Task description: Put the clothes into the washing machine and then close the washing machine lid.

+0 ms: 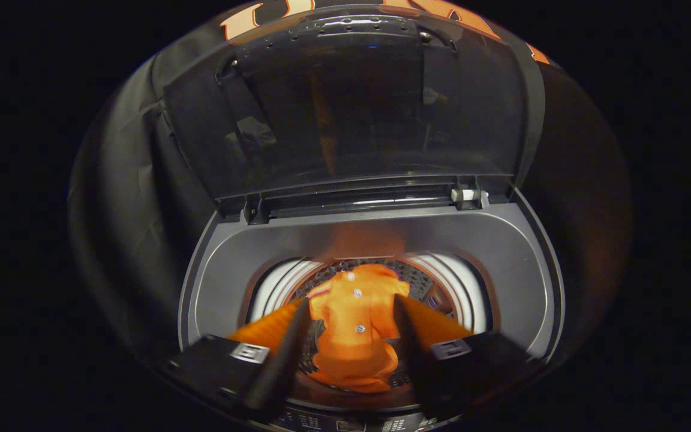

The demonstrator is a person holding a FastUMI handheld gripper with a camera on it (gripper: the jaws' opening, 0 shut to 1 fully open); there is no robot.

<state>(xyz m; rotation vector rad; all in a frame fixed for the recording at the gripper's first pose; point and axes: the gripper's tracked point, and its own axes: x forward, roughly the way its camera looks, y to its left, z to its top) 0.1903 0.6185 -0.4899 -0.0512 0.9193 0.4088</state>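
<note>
The orange garment [354, 327], a small shirt with white buttons down its front, lies inside the drum [423, 282] of the washing machine [519, 252]. It rests against the perforated metal wall and the bottom of the drum, below the round opening and nearer to the front rim than to the hinge side. The cloth is seen between the two fingers of the claw [351, 318], but it lies deeper than they are and neither finger presses on it. The fingers stand apart, so the claw is empty, and it hangs just above the front edge of the opening.

Around the opening is the grey top deck of the machine. At its back edge the lid [345, 108], dark and half transparent, stands upright on its hinges [468, 195], fully open.

As a judgement, the first part of the task looks done for this garment, since it is already in the drum and released. What is left is the second part: the lid is not yet closed and must be brought down over the opening.
</note>
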